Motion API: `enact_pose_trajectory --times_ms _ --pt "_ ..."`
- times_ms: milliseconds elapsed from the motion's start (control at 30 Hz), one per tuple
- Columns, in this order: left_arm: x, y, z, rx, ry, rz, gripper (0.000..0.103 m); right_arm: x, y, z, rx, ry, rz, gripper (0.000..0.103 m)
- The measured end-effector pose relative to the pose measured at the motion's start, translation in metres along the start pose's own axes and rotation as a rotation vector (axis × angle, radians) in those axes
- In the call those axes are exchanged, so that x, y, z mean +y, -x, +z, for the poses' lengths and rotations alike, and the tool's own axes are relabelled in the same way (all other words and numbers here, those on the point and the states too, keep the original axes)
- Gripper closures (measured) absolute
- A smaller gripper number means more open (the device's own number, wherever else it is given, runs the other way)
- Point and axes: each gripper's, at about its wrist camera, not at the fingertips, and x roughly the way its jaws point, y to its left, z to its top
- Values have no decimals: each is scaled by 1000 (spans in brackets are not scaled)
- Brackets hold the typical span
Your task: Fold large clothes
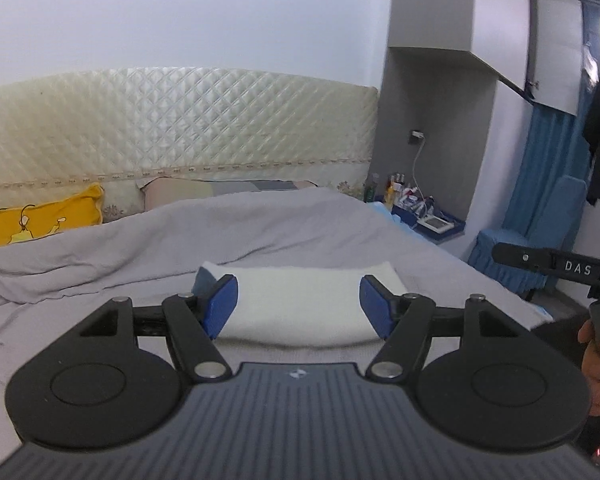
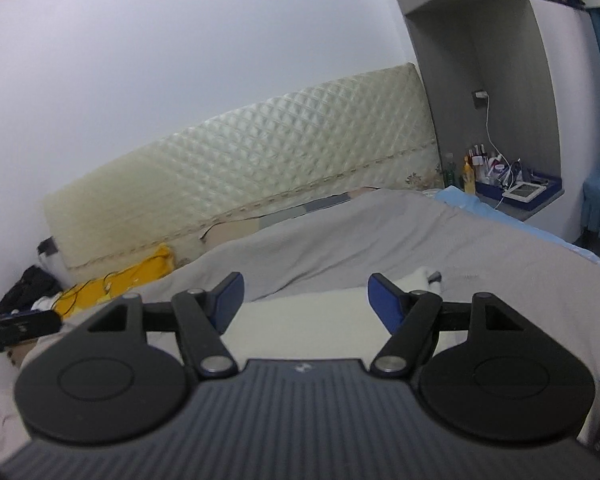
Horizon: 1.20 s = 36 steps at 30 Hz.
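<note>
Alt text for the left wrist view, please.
The open left claw hangs empty above a folded white garment lying on a grey bedspread. Beyond are a yellow pillow and a quilted cream headboard.

Both wrist views look level across the bed [image 1: 300,232] toward the headboard [image 2: 300,152].

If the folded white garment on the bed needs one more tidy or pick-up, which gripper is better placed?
Left, marginally. The left gripper faces the white folded garment squarely, framed between open jaws. The right gripper, also open and empty, views it at a tilt.
</note>
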Motion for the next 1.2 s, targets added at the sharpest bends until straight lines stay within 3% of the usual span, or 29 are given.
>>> enact_pose_trajectory --times_ms 200,467,833,1200 --pt "-12 43 -36 -26 -12 1 26 12 39 -24 28 43 -15 30" --pt "-19 61 -71 -52 -17 -14 25 23 65 -62 43 80 -14 30" --pt "-17 30 -108 -21 -22 12 25 35 58 -106 40 157 -1 30" --pt "-6 3 -130 8 20 48 25 27 36 -128 74 151 -14 30"
